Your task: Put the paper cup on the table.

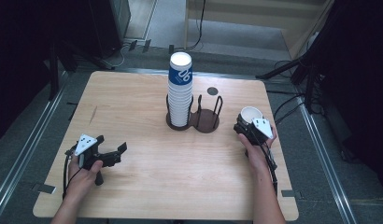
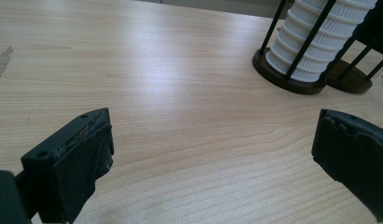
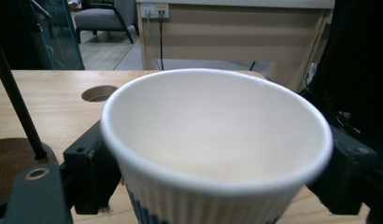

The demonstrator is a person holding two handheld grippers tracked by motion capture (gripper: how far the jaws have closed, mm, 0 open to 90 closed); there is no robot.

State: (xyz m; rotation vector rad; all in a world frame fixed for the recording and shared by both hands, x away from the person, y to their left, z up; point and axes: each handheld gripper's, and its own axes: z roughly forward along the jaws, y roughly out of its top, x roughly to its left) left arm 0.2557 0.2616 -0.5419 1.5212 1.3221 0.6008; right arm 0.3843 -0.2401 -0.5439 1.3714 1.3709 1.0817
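Note:
A white ribbed paper cup (image 1: pixel 251 113) with blue print stands upright near the table's right edge. My right gripper (image 1: pixel 250 122) has a jaw on either side of it. In the right gripper view the cup (image 3: pixel 217 140) sits between the two black jaws of the right gripper (image 3: pixel 217 182); its rim hides whether the pads touch the wall. A tall stack of white cups (image 1: pixel 180 93), the top one with a blue band, stands in the left ring of a dark wire holder (image 1: pixel 207 122). My left gripper (image 1: pixel 111 143) rests open at the front left, with nothing between its jaws (image 2: pixel 213 154).
The holder's right ring holds nothing. A round hole (image 1: pixel 212 91) lies in the wooden table (image 1: pixel 133 107) behind the holder. Dark stands and cables surround the table on the floor. In the left gripper view the stack (image 2: pixel 315 37) is at the far right.

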